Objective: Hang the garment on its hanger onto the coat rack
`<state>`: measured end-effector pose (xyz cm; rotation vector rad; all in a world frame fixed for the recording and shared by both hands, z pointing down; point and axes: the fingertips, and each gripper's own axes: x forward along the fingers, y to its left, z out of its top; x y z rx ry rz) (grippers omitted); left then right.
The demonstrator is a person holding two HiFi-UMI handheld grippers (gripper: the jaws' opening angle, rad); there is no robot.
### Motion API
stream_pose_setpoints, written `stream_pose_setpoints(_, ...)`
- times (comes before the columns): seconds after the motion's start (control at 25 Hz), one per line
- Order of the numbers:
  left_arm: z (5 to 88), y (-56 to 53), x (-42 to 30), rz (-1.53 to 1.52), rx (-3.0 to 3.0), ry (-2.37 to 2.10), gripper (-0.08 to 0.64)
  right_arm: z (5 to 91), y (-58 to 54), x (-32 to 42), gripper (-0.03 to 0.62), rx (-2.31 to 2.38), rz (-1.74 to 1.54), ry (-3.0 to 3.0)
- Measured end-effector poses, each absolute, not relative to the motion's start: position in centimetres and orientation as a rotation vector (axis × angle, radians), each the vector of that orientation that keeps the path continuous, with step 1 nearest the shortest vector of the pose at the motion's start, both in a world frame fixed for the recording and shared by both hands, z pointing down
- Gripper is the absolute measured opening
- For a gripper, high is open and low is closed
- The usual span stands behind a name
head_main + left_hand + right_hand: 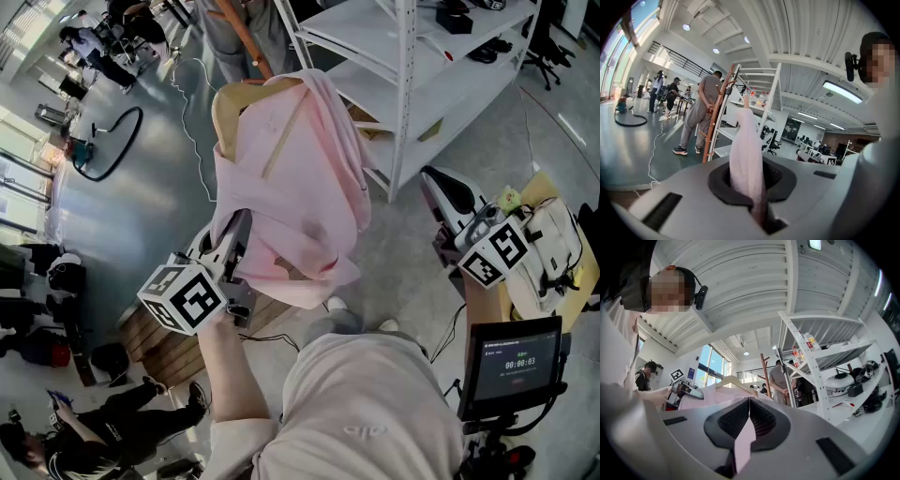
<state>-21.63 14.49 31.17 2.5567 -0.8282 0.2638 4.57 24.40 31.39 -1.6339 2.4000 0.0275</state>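
A pink garment [300, 202] hangs on a pale wooden hanger [234, 98], held up in front of me. My left gripper [241, 228] is shut on a fold of the garment's lower left side. In the left gripper view the pink cloth [746, 145] rises from between the jaws. My right gripper [433, 180] is off to the right, apart from the garment, shut and holding nothing. In the right gripper view only a sliver of pink shows through its slit [750, 401], with the hanger [732, 380] beyond. The brown wooden coat rack [765, 367] stands behind, its pole [246, 37] above the garment.
A white shelving unit [408, 94] stands close on the right. A person in grey [701, 112] stands beside the rack. A screen on a stand [516, 361] and a bag [553, 253] lie at my right. A hose [112, 150] lies on the floor, and other people are at the left.
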Motion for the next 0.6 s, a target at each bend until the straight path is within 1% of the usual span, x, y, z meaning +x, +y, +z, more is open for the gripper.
stream_pose_setpoints(0.2,30.2,12.0,-24.4,0.236,2.549,-0.907,0.023,30.6,20.6,2.3,0.011,-1.559,0.043,2.437)
stream_pose_setpoints(0.36,31.6,6.8,-26.0,0.223,2.499,-0.993,0.023,31.4,13.6,1.0,0.011,-1.482,0.026,2.482)
stream_pose_setpoints(0.6,33.7,-0.4,-26.1,0.226,2.495,-1.121,0.023,34.1,5.8,0.4,0.011,-1.399,0.042,2.519)
